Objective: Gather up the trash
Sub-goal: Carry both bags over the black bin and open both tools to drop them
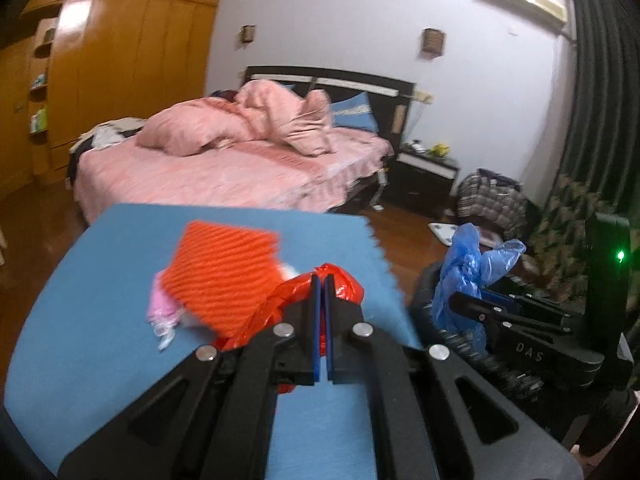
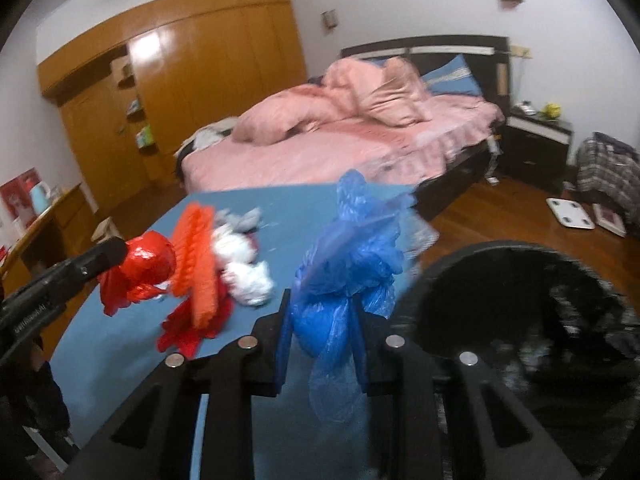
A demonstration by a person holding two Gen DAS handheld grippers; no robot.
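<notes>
You see glossy crinkled red plastic [image 1: 344,288]; thin translucent blue plastic [image 2: 352,264]; matt blue cloth on the table [image 1: 100,280]; polished wood floor [image 1: 404,232].

We are looking into a lived-in home bedroom. A double bed with a dark wooden headboard [image 1: 332,80] carries a pink frilled bedspread [image 2: 320,156], a rumpled pink quilt [image 1: 224,120] and a blue pillow [image 2: 452,76]. Along the left wall stands a tall built-in wardrobe of glossy orange-brown wood [image 1: 132,64] with open corner shelves. Beside the bed we see a dark bedside cabinet with a white band [image 2: 536,140]; near it a white bathroom scale [image 2: 570,213] lies on the reddish wooden floor [image 2: 500,216]. A cream wall-mounted air conditioner [image 1: 524,0] hangs next to dark green curtains [image 1: 600,92]. A checked fabric bag [image 1: 488,200] sits on the floor.
</notes>
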